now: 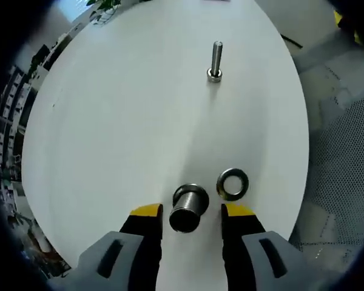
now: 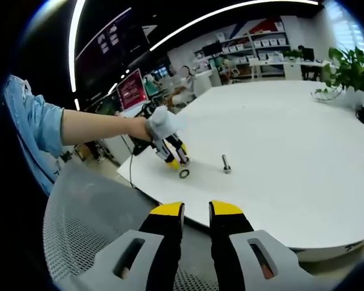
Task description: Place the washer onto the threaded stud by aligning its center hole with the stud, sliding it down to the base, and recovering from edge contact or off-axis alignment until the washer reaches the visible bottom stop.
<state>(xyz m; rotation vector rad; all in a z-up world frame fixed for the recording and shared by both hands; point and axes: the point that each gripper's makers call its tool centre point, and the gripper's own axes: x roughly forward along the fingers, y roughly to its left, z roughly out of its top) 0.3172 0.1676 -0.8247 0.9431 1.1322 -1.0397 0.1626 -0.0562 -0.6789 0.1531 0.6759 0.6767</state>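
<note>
Left gripper [image 1: 192,213] of mine hangs over the white round table [image 1: 121,133], its yellow-tipped jaws spread wide on either side of a short metal cylinder [image 1: 187,207] that lies between them; whether either jaw touches it I cannot tell. Just beside the cylinder, at about two o'clock from it, the washer [image 1: 233,183] lies flat on the tabletop, free of both jaws. At twelve o'clock in the left gripper view, well apart from the washer, the threaded stud [image 1: 216,60] stands upright on its base.

From the right gripper view, my right gripper [image 2: 196,212] hovers off the table's near edge above a grey mesh chair back [image 2: 91,230], jaws narrowly parted and holding nothing. At eleven o'clock from it my left hand, in a blue sleeve [image 2: 33,130], holds the left gripper down at the table, with the washer just beside its tips and the stud near, at three o'clock from the washer. A potted plant [image 2: 352,73] sits at the table's far edge, at about two o'clock.
</note>
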